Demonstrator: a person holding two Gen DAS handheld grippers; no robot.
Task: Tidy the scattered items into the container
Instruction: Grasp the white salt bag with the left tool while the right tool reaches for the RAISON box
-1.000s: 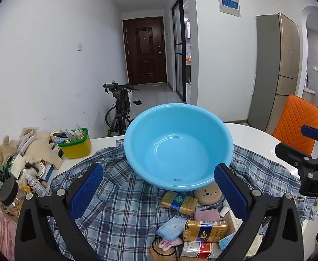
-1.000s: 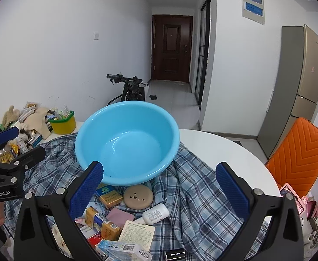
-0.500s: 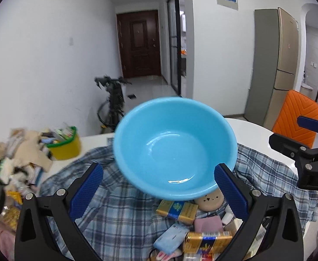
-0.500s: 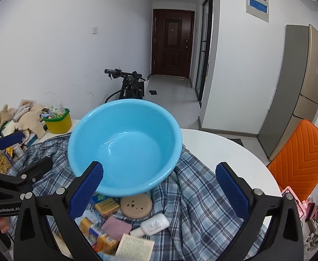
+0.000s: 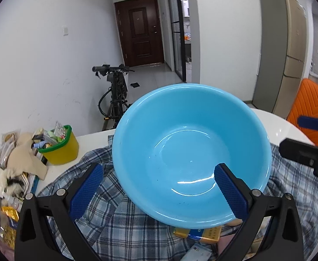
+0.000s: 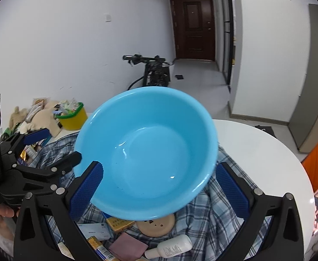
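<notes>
A big light-blue basin point(image 5: 191, 148) point(image 6: 146, 148) rests empty on a plaid cloth point(image 5: 115, 224) point(image 6: 222, 213), tipped towards me. My left gripper point(image 5: 159, 169) is open, its blue pads straddling the basin's near-left rim, and it also shows at the left of the right wrist view as the left gripper point(image 6: 56, 146). My right gripper point(image 6: 159, 167) is open over the near rim; it appears at the right edge as the right gripper point(image 5: 300, 136). Below the basin lie a gold-and-blue box point(image 5: 198, 233) point(image 6: 118, 223), a round beige disc point(image 6: 155, 227), a pink pad point(image 6: 128, 248) and a white bottle point(image 6: 169, 249).
A yellow tub with a green rim point(image 5: 58, 150) point(image 6: 71, 118) and a pile of packets and soft toys sit at the far left of the white round table point(image 6: 257, 148). An orange chair point(image 5: 311, 106) stands at the right. A bicycle point(image 5: 115, 91) leans behind the table.
Both grippers have moved forward towards the basin, which now fills more of each view. The small items have slid to the bottom edge. Both stay open.
</notes>
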